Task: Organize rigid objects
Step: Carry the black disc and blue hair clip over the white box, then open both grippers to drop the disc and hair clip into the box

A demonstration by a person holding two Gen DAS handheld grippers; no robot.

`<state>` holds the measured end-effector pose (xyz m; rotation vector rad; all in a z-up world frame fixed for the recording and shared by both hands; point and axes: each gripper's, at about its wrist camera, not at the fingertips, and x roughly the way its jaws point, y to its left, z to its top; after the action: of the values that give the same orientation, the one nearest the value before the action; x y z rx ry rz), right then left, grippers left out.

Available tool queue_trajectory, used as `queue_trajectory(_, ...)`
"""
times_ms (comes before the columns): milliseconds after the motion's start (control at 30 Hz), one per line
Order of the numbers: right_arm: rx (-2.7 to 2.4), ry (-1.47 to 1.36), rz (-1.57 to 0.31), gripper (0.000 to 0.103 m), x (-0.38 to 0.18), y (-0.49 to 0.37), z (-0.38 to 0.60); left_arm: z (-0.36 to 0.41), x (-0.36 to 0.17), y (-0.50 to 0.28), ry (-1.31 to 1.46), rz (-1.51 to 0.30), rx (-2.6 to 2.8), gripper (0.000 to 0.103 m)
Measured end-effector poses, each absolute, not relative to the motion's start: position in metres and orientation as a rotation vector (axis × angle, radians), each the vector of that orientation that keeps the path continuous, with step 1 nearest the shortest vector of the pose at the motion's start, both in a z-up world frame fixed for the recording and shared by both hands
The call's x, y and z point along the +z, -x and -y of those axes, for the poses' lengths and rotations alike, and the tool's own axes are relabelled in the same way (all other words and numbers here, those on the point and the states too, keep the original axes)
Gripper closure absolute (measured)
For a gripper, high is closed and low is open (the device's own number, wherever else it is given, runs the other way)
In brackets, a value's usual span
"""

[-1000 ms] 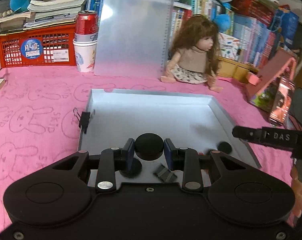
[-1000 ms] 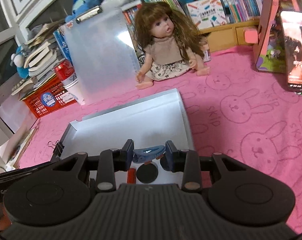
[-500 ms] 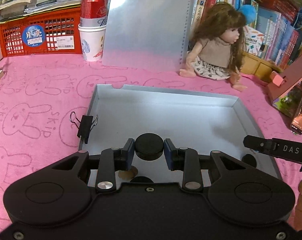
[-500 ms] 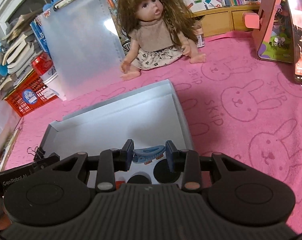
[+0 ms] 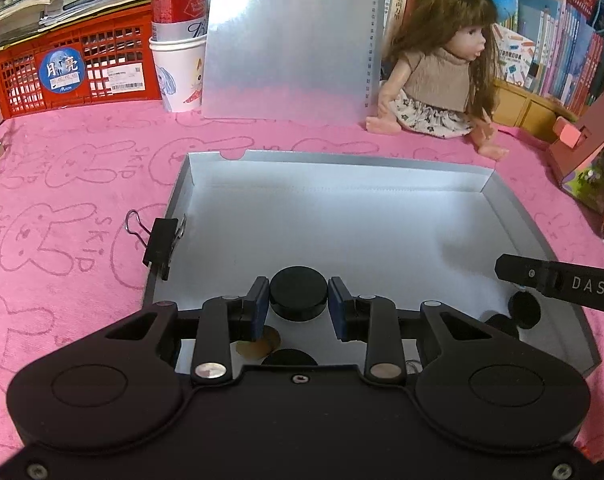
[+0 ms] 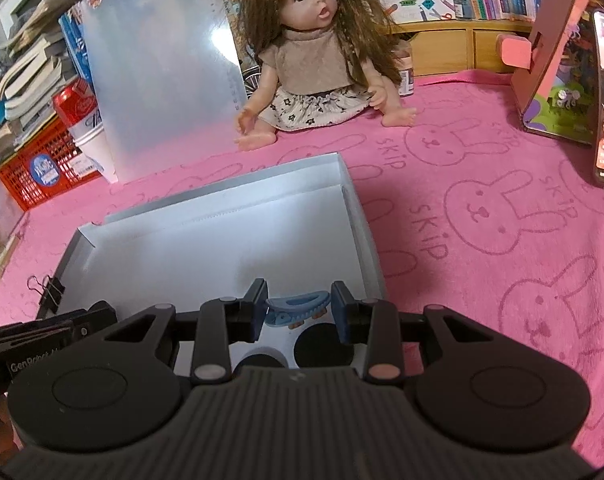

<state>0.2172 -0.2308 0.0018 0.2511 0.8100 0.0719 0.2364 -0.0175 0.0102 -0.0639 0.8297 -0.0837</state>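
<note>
Over the tray's (image 5: 540, 236) near end, the left gripper (image 5: 298, 298) clamps a black puck (image 5: 298, 292) and the right gripper (image 6: 299, 312) pinches a blue clip (image 6: 295, 308), which could twist free from so shallow a hold.

Between the left jaws sits a black puck (image 5: 298, 293); between the right, a blue hair claw (image 6: 297, 307); beyond, pink bunny-print cloth (image 6: 482, 216).

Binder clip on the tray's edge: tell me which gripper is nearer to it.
Left. The left gripper hovers just right of the binder clip, holding a black disc. The right gripper works by the tray's opposite wall.
</note>
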Motion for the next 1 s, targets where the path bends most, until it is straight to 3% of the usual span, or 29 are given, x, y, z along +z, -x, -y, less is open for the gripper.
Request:
queue_trajectory(767,0.081,-0.208,-0.792,0.06,-0.004,-0.214,0.223,0.025,0.005,-0.232,0.009,-0.809,-0.079,0.072)
queue_trajectory(833,0.083,-0.213,-0.79,0.06,-0.004,-0.214,0.224,0.025,0.005,-0.231,0.002,-0.801,-0.082,0.067)
queue_trajectory(933,0.085,-0.212,-0.781,0.045,-0.003,-0.211,0.225,0.026,0.008,-0.227,-0.013,-0.779,-0.077,0.059)
queue_trajectory(1000,0.091,-0.209,-0.77,0.044,0.0,-0.209,0.224,0.027,0.012,-0.224,-0.02,-0.768,-0.081,0.056)
